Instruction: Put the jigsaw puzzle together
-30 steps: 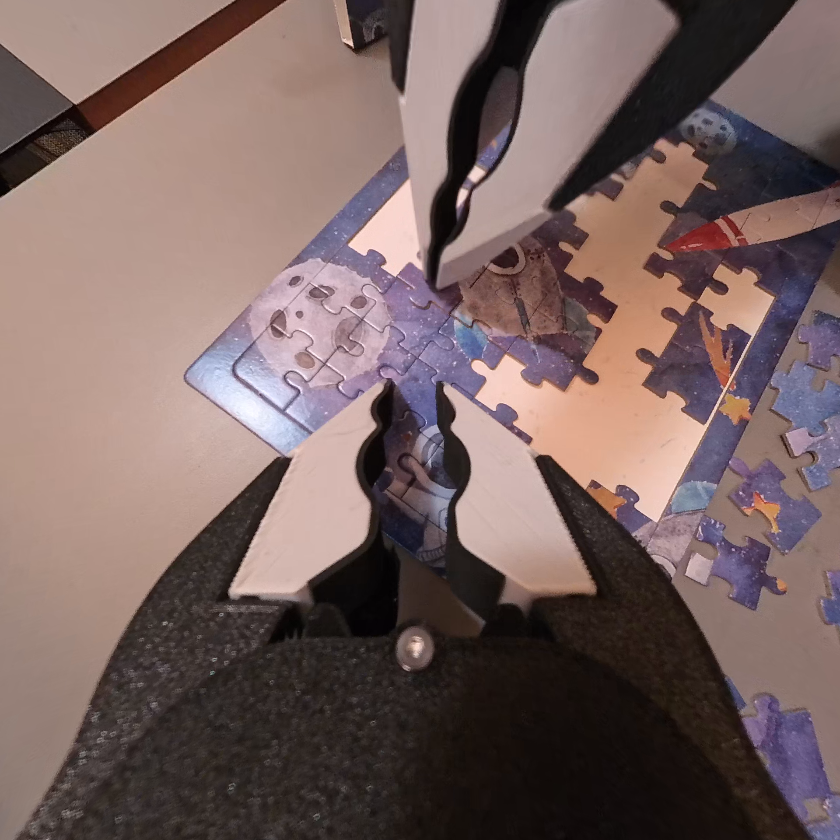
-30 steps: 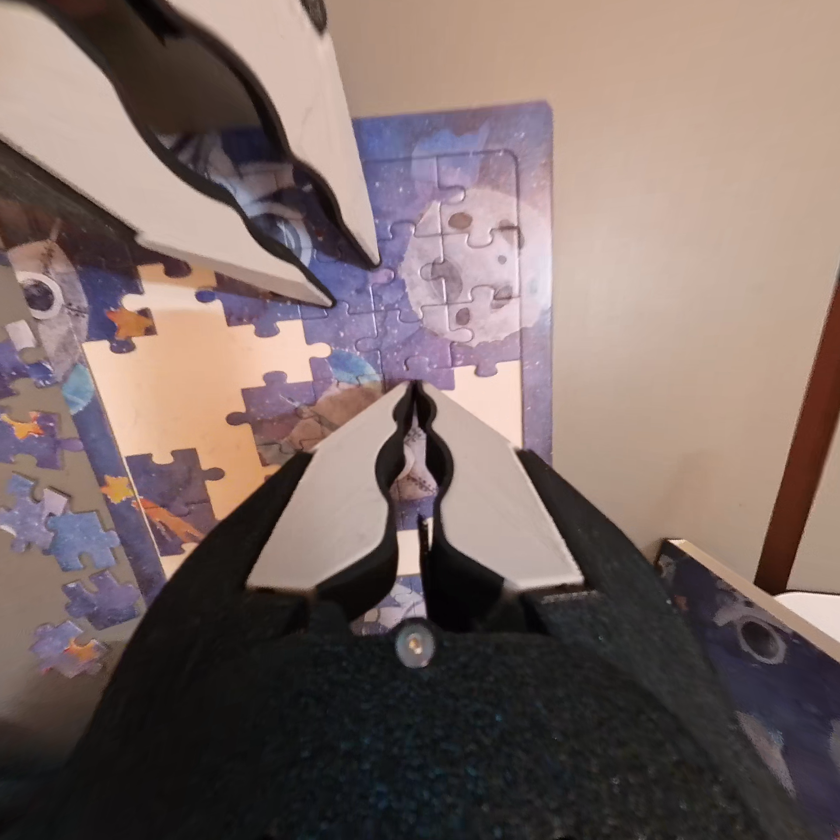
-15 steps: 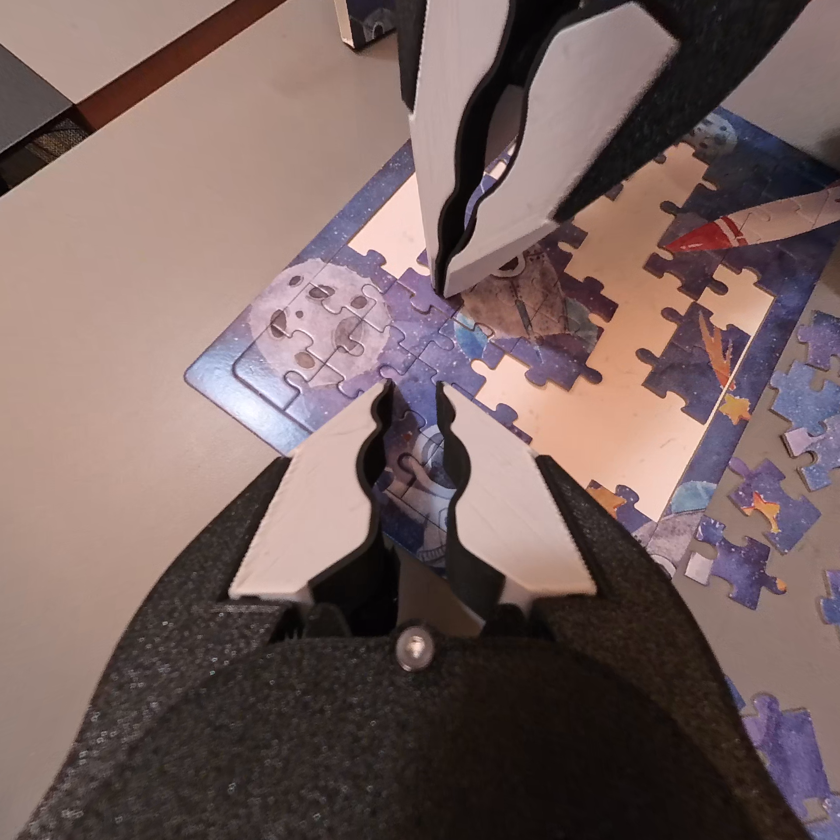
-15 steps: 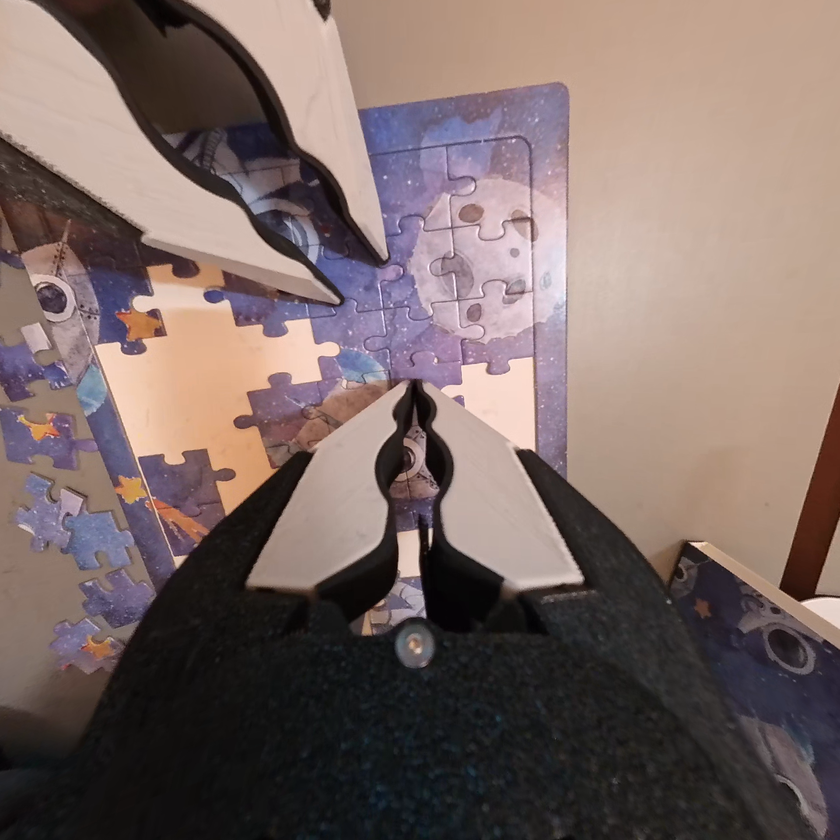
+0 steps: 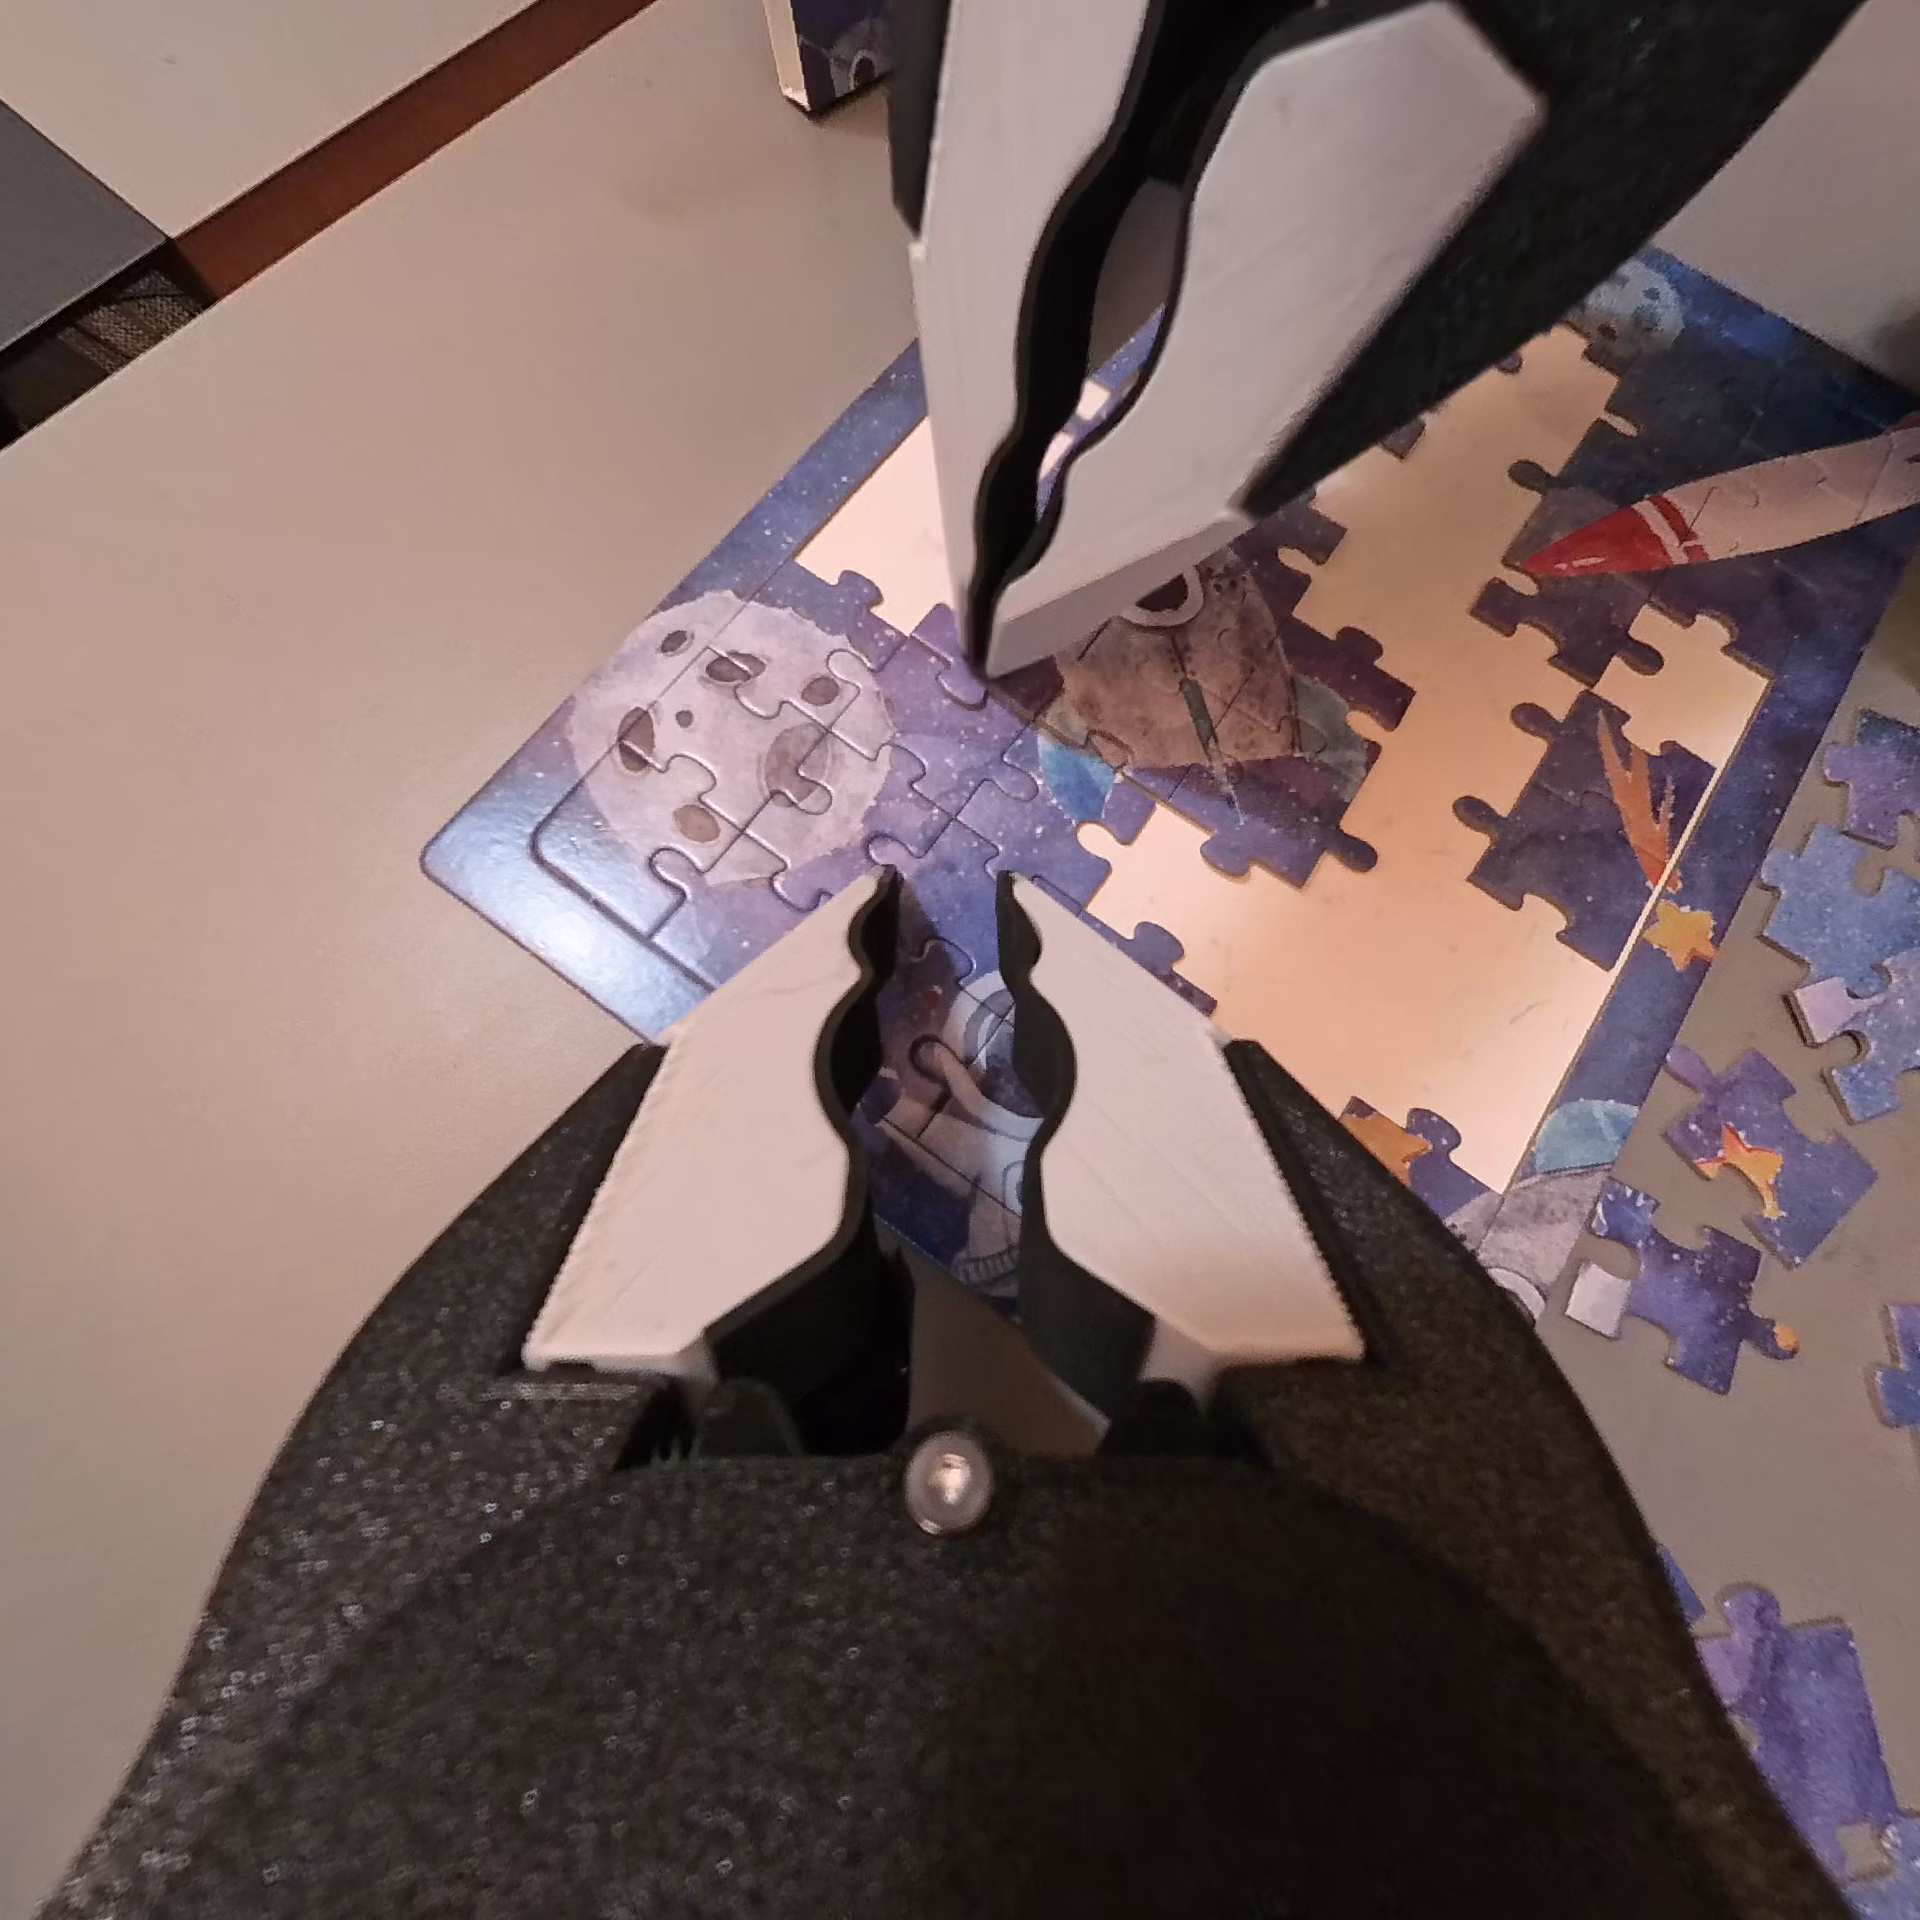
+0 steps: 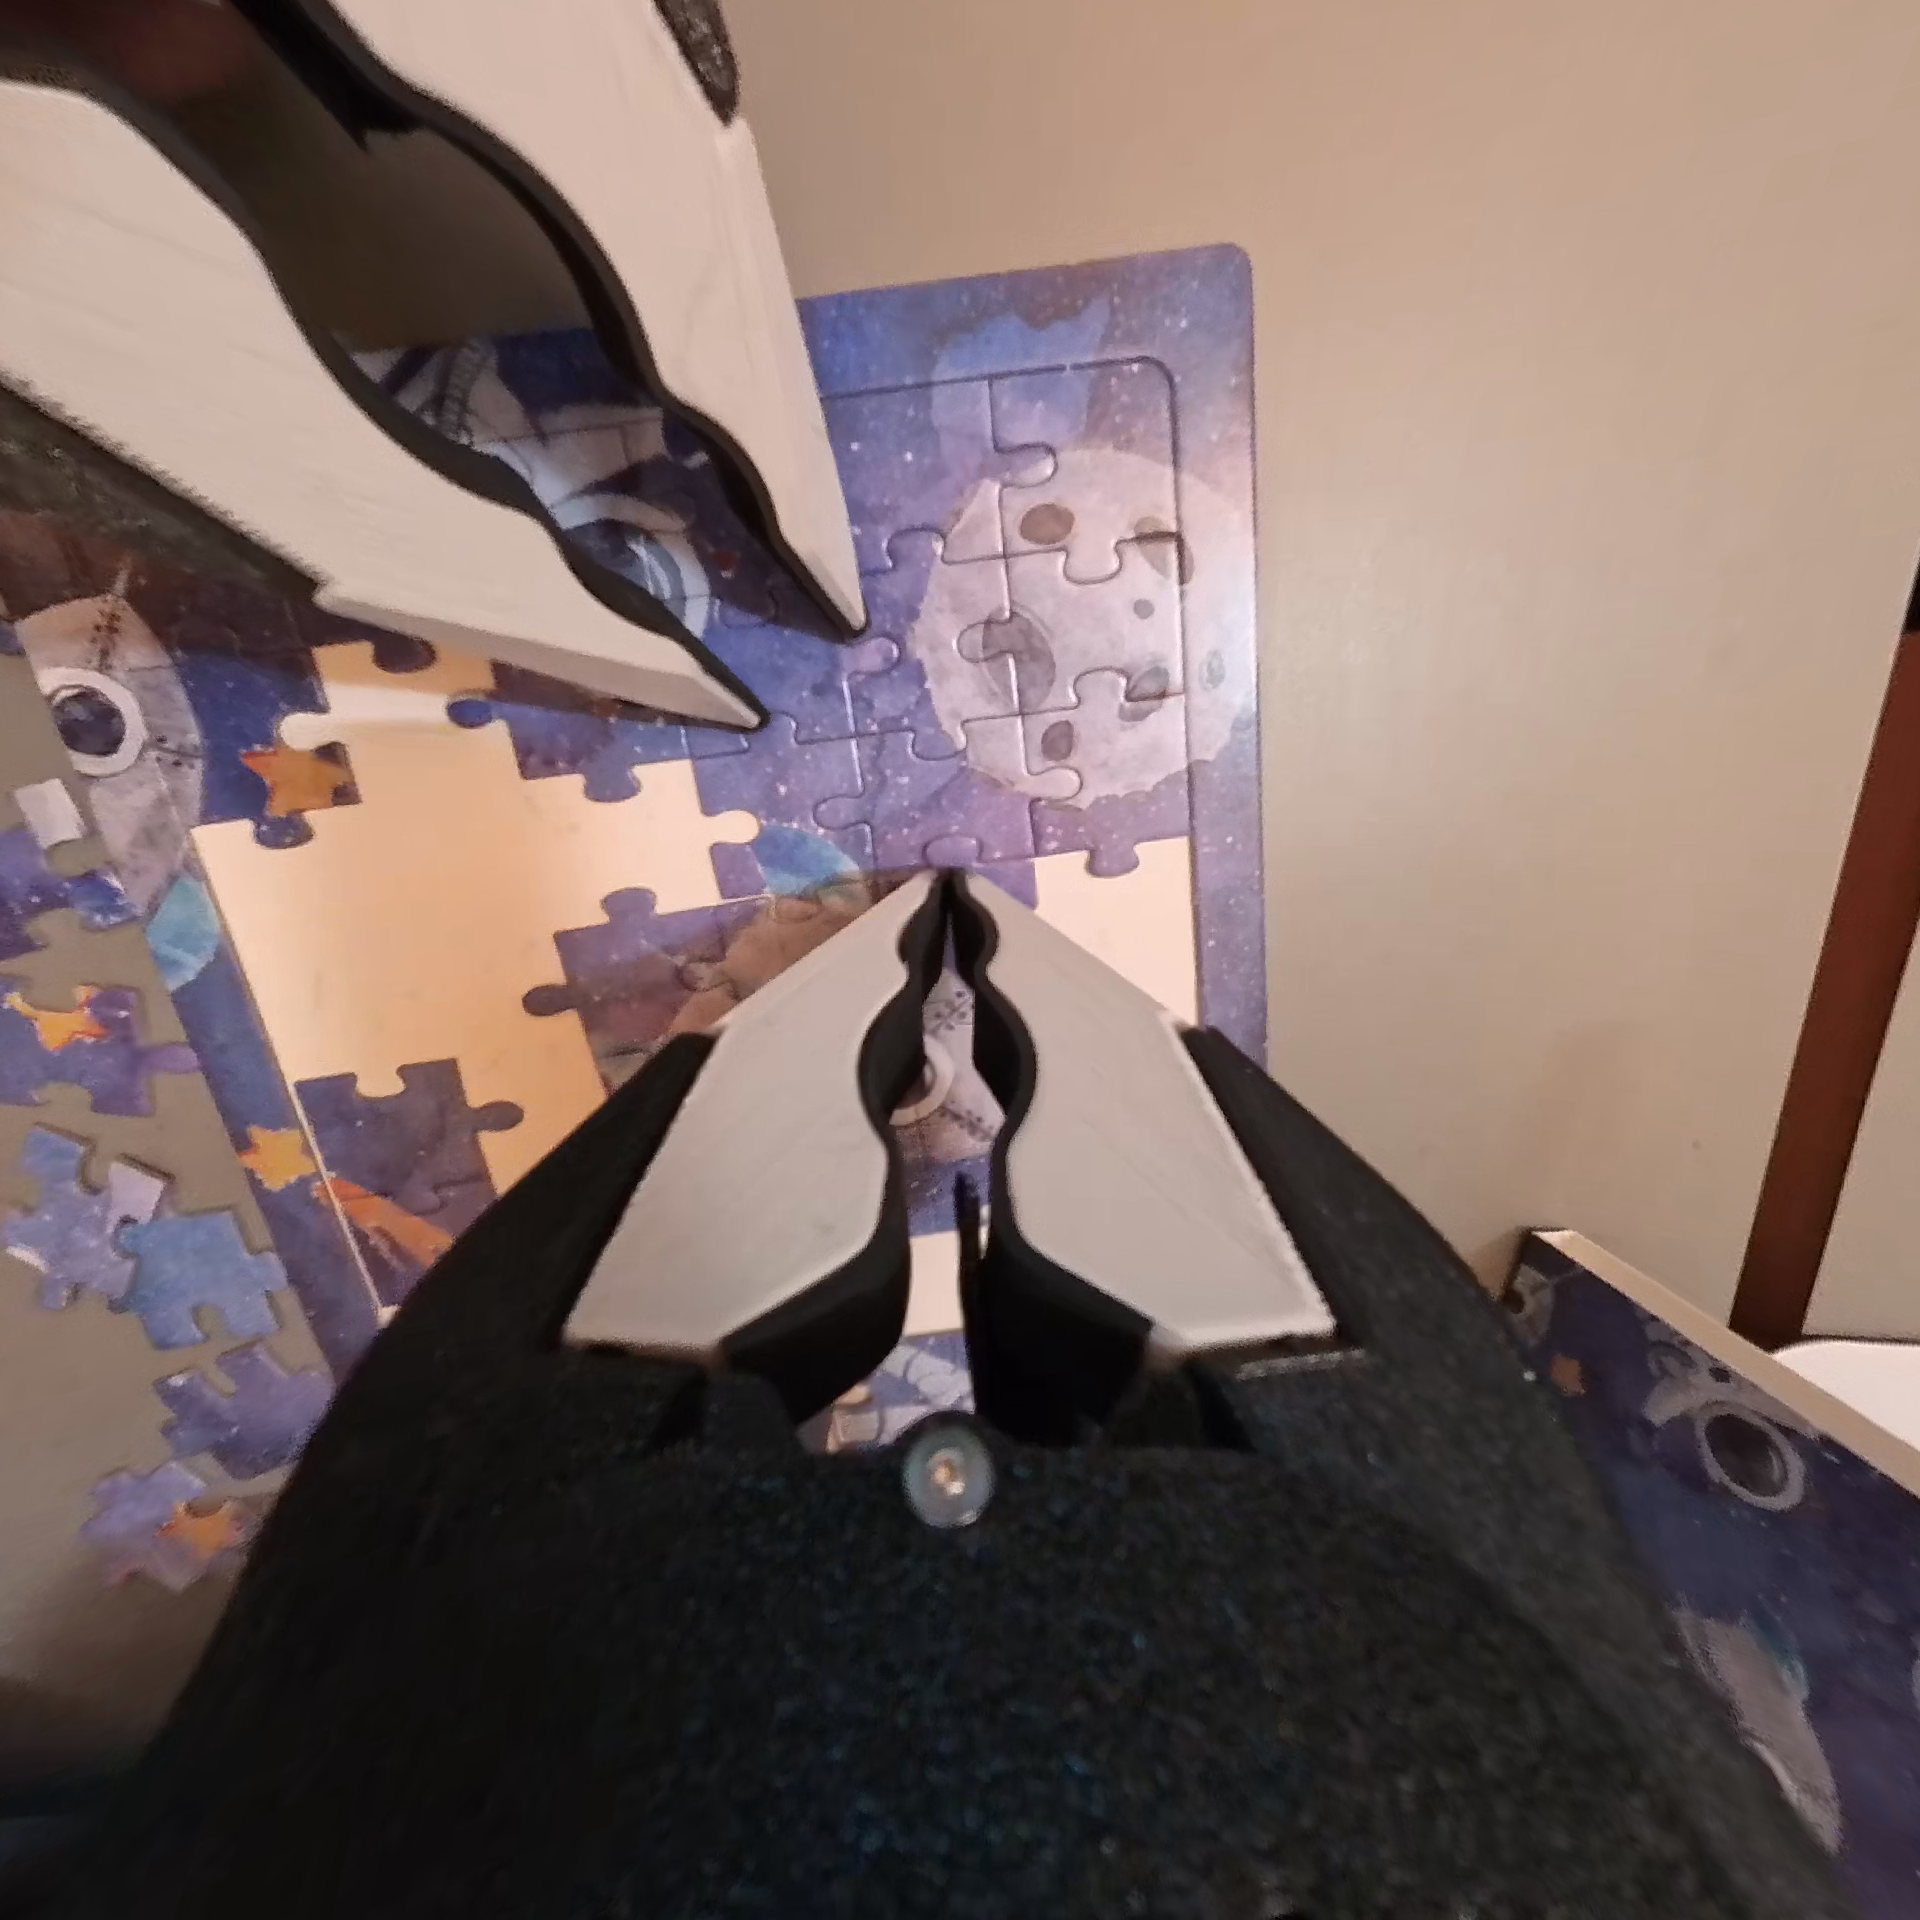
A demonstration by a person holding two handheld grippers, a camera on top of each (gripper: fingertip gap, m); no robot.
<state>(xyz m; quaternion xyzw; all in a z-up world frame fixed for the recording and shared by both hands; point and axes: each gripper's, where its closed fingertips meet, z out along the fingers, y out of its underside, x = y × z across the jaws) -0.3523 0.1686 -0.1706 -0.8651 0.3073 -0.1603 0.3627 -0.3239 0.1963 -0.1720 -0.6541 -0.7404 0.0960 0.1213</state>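
On the beige desk (image 5: 312, 540), a half-built space puzzle (image 5: 790, 748) in its blue frame, bare backing toward 3 o'clock. Over the astronaut at 6 o'clock, left gripper (image 5: 940, 883), fingers apart and empty. At 12 o'clock, right gripper (image 5: 987, 649), tips pinched together, just above the joined pieces by the moon. Loose pieces (image 5: 1766, 1164) scattered at 4 o'clock, off the frame.
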